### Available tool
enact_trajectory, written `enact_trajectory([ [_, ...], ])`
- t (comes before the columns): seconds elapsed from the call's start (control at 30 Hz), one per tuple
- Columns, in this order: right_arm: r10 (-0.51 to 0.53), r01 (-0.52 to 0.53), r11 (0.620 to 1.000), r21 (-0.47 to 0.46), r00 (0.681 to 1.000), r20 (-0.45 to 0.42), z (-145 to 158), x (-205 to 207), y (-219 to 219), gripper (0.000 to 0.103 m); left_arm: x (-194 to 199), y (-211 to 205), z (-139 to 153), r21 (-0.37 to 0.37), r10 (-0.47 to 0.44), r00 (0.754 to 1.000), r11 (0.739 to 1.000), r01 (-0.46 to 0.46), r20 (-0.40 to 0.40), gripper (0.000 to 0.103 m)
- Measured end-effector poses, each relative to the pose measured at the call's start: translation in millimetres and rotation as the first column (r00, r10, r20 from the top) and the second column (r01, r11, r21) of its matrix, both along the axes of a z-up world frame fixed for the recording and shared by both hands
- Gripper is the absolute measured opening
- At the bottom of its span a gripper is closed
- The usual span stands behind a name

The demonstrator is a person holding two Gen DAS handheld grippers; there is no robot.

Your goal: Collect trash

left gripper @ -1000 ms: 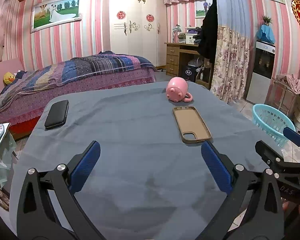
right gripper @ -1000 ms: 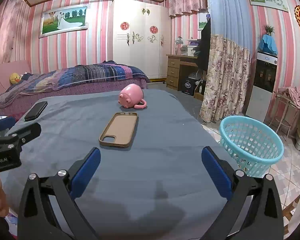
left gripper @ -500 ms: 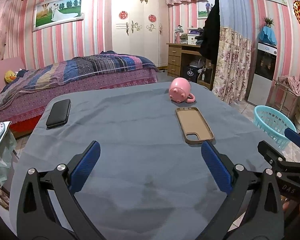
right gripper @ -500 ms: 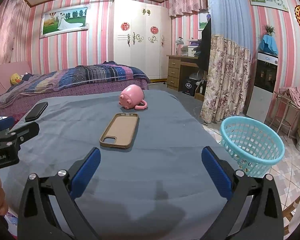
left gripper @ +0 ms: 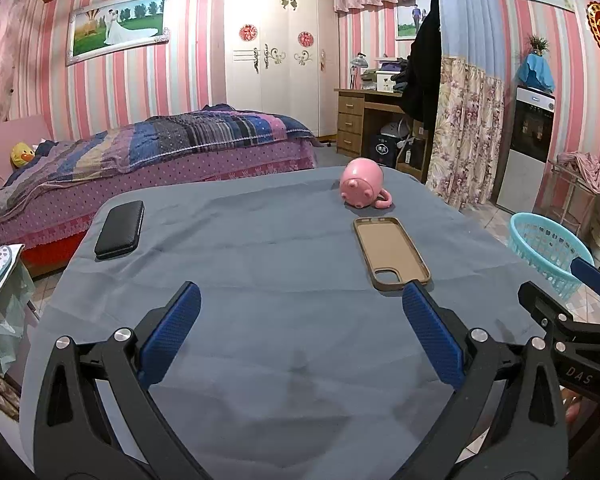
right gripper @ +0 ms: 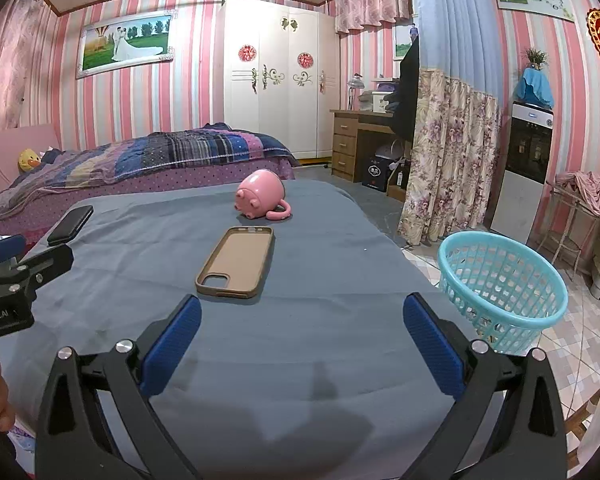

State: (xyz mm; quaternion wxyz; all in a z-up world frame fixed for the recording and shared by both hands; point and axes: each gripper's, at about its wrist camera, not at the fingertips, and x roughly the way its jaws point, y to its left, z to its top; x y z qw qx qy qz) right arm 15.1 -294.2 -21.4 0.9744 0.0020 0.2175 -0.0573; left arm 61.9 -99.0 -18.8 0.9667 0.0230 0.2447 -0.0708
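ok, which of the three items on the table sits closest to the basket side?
The tan phone case, right of centre near the teal basket; the pink mug lies farther back, the black case far left.

The left tool [left gripper: 300, 332] and the right tool [right gripper: 302, 338] are held side by side, level and pointing forward, each with its 2 blue-padded fingers [left gripper: 171, 332] spread wide and gripping nothing.

Pink-striped walls [left gripper: 132, 92], white wardrobe [left gripper: 276, 60]
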Motion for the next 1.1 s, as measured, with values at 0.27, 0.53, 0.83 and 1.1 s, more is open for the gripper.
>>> enact_trajectory([
  [0.27,0.001,-0.001,1.0,-0.004,1.0,0.0,0.4,-0.2,-0.6,0.099,-1.3,0.8,0.0,-0.001,0.001,1.0,1.0,-0.001,0.001,0.098],
  [0.53,0.002,-0.002,1.0,-0.003,1.0,-0.001,-0.2,-0.1,-0.2,0.099,-1.7,0.7,0.7,0.002,0.001,1.0,1.0,-0.001,0.002,0.098],
  [0.83,0.001,-0.001,1.0,-0.003,1.0,-0.001,-0.3,0.3,0.5,0.099,-1.9,0.6,1.7,0.003,0.001,1.0,1.0,-0.001,0.004,0.098],
  [1.1,0.001,-0.001,1.0,-0.003,1.0,-0.001,-0.1,0.3,0.7,0.099,-2.6,1.0,3.3,0.001,0.001,1.0,1.0,-0.001,0.008,0.098],
])
